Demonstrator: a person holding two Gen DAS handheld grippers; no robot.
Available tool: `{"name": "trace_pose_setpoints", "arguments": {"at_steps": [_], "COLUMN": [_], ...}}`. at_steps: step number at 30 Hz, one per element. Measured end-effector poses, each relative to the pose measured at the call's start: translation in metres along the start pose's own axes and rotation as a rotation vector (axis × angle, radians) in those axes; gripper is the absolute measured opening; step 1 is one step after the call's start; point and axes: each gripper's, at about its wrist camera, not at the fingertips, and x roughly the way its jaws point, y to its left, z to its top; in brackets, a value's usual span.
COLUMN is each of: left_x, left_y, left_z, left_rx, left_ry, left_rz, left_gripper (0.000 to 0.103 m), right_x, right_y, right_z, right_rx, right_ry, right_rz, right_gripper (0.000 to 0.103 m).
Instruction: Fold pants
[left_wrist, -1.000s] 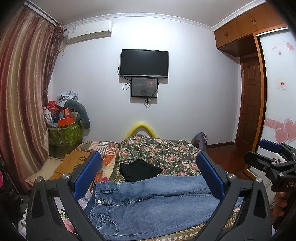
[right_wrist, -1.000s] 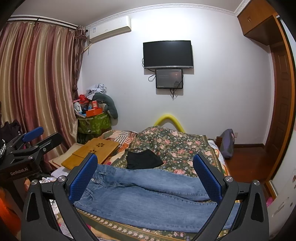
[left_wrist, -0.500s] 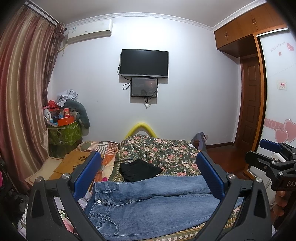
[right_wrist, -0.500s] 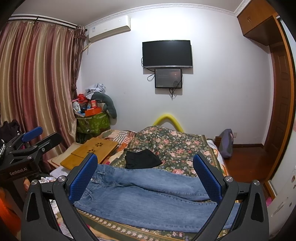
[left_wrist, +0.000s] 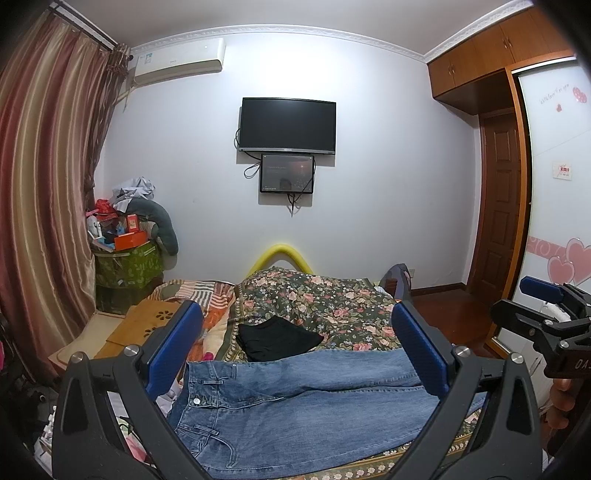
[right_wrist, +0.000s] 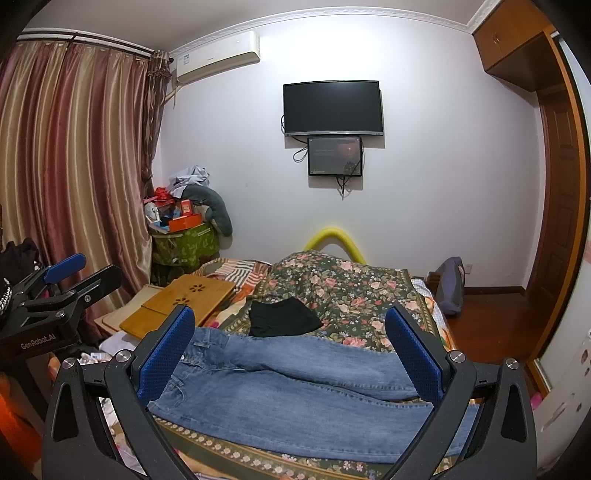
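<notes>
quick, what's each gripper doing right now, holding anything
Left gripper: open, holding nothing, above the jeans.
Right gripper: open, holding nothing, also above the jeans.

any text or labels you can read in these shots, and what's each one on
"GenRobot.AI": on the body of the left gripper, seen from the right wrist view.
"DAS": cut off at the frame edge, on the body of the right gripper, seen from the left wrist view.
Too small or blurred to read: the sticker on the air conditioner, the script on the wardrobe door, the small sign lower on that door.
</notes>
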Motion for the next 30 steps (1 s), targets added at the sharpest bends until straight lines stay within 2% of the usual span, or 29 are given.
{"name": "trace_pose_setpoints", "arguments": {"at_steps": [22, 30], "left_x": [0.006, 0.038], "left_y": [0.008, 0.015], "left_z": [-0.007, -0.015], "left_rx": [-0.005, -0.004], "left_ry": [0.013, 0.064], "left_rz": [0.002, 0.019], "left_gripper": [0.103, 0.103], "right_x": [0.004, 0.026], "right_y": [-0.004, -0.010], "right_z": [-0.004, -0.012], "right_rx": [0.012, 0.025], "right_ry": [0.018, 0.066], "right_rz": [-0.006, -0.029], "right_gripper": [0.102, 0.102]}}
